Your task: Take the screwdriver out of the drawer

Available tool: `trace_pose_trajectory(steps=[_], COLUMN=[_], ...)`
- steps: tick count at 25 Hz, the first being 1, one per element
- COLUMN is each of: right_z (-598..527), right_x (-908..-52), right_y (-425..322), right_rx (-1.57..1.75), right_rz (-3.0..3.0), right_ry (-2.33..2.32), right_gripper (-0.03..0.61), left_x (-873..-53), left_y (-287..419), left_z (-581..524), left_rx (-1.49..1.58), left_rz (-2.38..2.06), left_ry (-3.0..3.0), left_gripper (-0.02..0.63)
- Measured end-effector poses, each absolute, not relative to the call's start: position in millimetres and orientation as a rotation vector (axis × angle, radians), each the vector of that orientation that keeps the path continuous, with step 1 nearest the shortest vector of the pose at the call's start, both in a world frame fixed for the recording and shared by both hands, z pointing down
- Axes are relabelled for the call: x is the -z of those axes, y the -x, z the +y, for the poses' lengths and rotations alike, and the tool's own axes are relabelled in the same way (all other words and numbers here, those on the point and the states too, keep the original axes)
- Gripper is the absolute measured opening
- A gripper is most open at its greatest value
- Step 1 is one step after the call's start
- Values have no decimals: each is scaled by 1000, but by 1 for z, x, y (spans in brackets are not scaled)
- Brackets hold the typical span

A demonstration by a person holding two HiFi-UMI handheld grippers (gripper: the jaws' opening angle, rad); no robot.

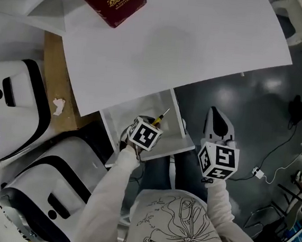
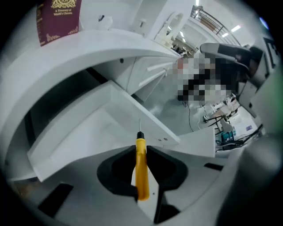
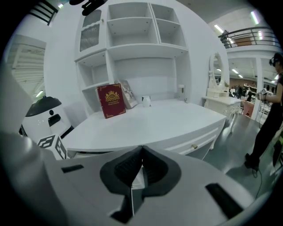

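Note:
The screwdriver has a yellow handle and a thin metal shaft that points up and to the right. My left gripper is shut on the handle and holds it above the open white drawer. In the left gripper view the handle lies lengthwise between the jaws, and the left gripper looks down at the drawer, whose inside shows nothing else. My right gripper hovers to the right of the drawer. In its own view the right gripper is shut, with nothing between its jaws.
A red book stands on the white desk, which has shelves behind it. Two white and black machines stand at the left. A cable lies on the dark floor. A person stands far right.

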State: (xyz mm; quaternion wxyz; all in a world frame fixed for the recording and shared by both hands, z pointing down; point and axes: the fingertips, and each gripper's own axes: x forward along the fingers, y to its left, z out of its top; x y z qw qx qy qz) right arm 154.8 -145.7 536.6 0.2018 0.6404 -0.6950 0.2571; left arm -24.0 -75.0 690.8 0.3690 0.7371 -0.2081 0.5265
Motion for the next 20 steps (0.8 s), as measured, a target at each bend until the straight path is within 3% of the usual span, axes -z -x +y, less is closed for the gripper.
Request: trace_pose_trajectory(steps=[20], right_z=[-169], right_x=[-399], right_y=[-94], right_rx=[-449], right_rz=[-2231], right_ry=[-1747], right_gripper=[3], left_x=[-460], left_y=[41], left_z=[-119], left_rx=[-803], left_rz=[-1038], left_ry=[-2178], left_gripper=[71])
